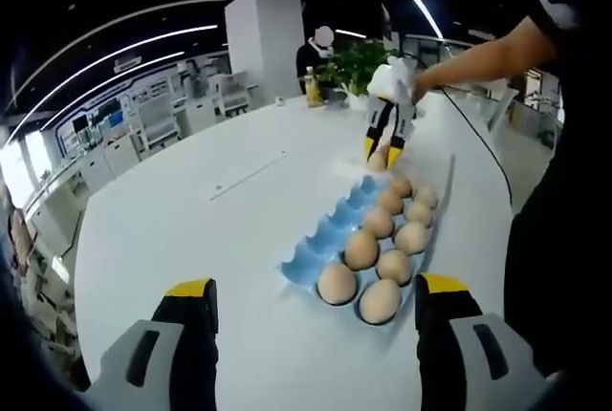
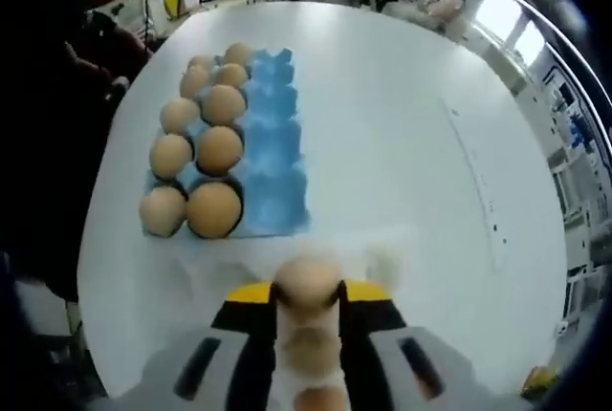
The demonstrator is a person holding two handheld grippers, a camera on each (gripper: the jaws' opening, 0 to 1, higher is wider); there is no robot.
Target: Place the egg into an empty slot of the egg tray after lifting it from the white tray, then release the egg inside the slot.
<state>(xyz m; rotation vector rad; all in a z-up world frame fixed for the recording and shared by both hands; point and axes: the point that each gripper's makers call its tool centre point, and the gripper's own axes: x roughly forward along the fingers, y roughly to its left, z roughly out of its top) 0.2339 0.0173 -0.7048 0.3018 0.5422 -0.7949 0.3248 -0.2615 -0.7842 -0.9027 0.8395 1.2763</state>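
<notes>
Pinching an egg (image 2: 306,282), the right gripper (image 2: 308,298) is hovering just short of the blue egg tray (image 2: 274,158).
Its jaws are clamping the egg above the white tray (image 2: 382,244); the left gripper (image 1: 316,301) is hanging spread wide over the table (image 1: 191,229).

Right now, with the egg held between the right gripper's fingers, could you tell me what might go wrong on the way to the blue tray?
1. The right gripper pinches the egg only at its sides, so it may slip out or crack under pressure.
2. In the blue egg tray, the empty slots sit right beside filled ones; lowering off-line could knock a seated egg.
3. The white tray under the egg looks light and might shift.
</notes>
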